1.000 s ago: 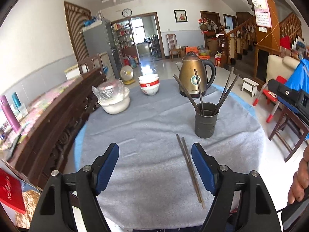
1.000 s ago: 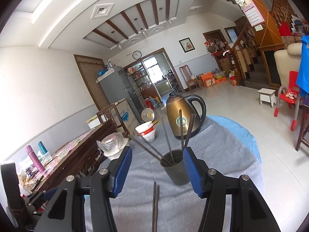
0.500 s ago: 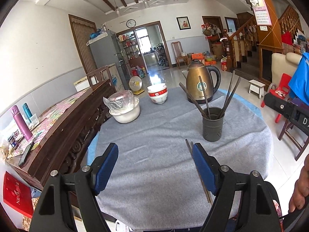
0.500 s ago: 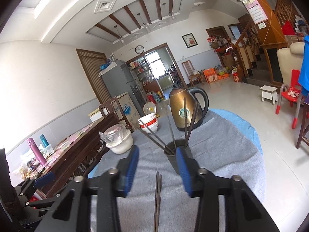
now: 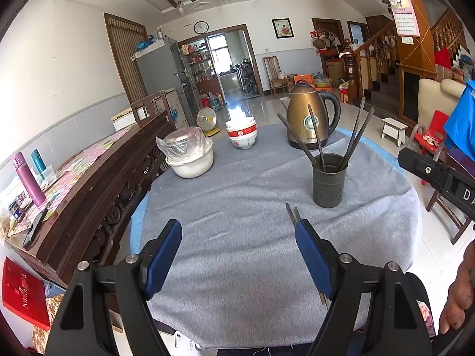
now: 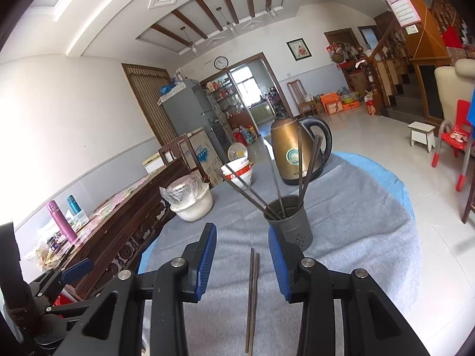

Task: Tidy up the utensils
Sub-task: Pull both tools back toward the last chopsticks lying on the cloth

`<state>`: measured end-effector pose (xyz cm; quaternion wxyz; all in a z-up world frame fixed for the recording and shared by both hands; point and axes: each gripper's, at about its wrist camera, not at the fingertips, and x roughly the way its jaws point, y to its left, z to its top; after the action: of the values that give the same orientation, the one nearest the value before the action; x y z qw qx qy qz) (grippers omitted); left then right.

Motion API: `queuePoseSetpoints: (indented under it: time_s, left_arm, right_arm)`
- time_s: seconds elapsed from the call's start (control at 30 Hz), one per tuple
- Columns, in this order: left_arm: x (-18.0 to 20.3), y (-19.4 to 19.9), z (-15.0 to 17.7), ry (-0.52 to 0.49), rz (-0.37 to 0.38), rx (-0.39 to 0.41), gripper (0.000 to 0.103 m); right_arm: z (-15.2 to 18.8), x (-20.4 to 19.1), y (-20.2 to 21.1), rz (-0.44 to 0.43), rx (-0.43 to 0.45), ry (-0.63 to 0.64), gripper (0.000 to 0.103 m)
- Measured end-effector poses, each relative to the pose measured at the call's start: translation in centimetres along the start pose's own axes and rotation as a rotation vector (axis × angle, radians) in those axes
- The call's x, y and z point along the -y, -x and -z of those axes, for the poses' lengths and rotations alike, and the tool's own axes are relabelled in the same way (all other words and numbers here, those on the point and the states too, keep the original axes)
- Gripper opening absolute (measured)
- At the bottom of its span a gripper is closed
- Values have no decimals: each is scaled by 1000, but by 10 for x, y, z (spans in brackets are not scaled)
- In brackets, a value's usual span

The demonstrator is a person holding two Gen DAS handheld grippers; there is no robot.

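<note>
A dark grey utensil holder [image 5: 329,182] with several dark chopsticks leaning in it stands on the grey cloth-covered round table [image 5: 237,207]. It also shows in the right wrist view [image 6: 289,222]. A loose pair of chopsticks [image 6: 252,290] lies flat on the cloth in front of the holder; in the left wrist view the pair [image 5: 292,215] is partly hidden behind the right finger. My right gripper [image 6: 242,255] hovers above the pair, jaws partly closed, holding nothing. My left gripper [image 5: 237,255] is open and empty above the near cloth.
A bronze kettle [image 5: 310,115] stands behind the holder. Stacked red-and-white bowls [image 5: 241,133] and a white bowl with a plastic-wrapped lid [image 5: 190,154] sit at the back left. A dark wooden sideboard [image 5: 98,178] runs along the table's left.
The right gripper's jaws have narrowed and it has drawn back, keeping the loose chopsticks between its fingers. The left gripper has pulled back and up, jaws unchanged.
</note>
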<state>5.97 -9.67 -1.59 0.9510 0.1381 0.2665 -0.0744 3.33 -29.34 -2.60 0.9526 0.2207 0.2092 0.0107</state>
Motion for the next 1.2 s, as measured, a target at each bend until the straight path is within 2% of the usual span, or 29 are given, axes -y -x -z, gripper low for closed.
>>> queuePoseSetpoints:
  time_s: [1.2]
  left_arm:
    - [-16, -25, 20, 44, 16, -81, 80]
  right_arm:
    - [17, -3, -18, -1, -64, -1, 40]
